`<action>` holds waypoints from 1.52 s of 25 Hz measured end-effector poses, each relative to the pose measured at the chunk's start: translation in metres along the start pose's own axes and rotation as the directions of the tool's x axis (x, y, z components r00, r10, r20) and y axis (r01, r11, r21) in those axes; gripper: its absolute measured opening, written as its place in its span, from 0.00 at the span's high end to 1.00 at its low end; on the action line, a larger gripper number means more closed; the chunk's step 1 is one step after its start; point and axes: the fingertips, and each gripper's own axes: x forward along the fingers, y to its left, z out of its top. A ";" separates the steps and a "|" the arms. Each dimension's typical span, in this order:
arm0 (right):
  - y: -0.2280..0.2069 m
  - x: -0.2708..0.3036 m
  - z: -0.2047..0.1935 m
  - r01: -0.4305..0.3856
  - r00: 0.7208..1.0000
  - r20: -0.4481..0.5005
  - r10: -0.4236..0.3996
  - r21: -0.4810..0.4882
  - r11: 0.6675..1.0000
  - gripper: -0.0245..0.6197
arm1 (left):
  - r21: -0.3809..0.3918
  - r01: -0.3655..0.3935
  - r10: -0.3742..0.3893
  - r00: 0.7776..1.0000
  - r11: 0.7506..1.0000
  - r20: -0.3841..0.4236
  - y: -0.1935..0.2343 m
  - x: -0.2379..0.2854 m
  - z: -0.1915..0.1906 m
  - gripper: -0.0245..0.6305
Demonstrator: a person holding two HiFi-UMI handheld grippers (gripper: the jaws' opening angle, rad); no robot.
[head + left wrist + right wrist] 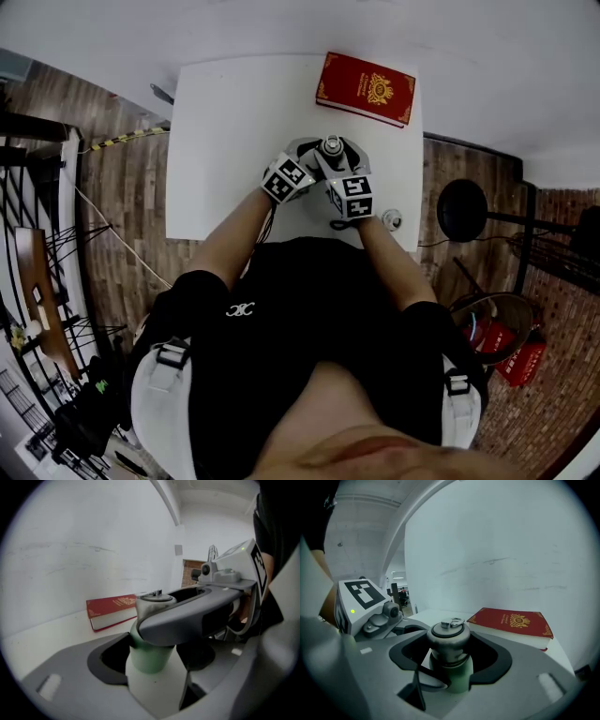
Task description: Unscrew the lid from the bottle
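Note:
A green bottle [150, 656] with a metal lid [449, 637] stands upright on the white table [225, 141], in front of the person. My left gripper [152, 667] is shut on the bottle's green body. My right gripper [450, 653] comes in from the other side at lid height. Its jaws sit around the lid with a dark gap on each side, so it is open. In the head view both grippers [314, 161] meet at the bottle [330, 148]. The lower part of the bottle is hidden by the jaws.
A red book [367, 88] lies flat at the table's far edge, just behind the bottle. A small round object [392, 220] sits near the table's right front corner. A black stool [461, 208] stands on the floor to the right.

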 end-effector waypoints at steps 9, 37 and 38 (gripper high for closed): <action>0.009 -0.003 -0.004 -0.295 0.955 -0.087 0.284 -0.157 0.943 0.55 | -0.018 -0.043 0.043 0.999 0.999 0.021 0.000 0.000 0.000 0.41; -0.038 -0.081 0.147 0.003 0.952 0.305 -0.007 0.014 1.000 0.55 | -0.359 -0.642 0.732 0.637 0.677 0.241 0.084 -0.239 0.076 0.88; -0.037 -0.082 0.148 0.009 0.951 0.309 -0.015 0.020 1.000 0.55 | -0.357 -0.645 0.734 0.631 0.676 0.250 0.084 -0.244 0.081 0.88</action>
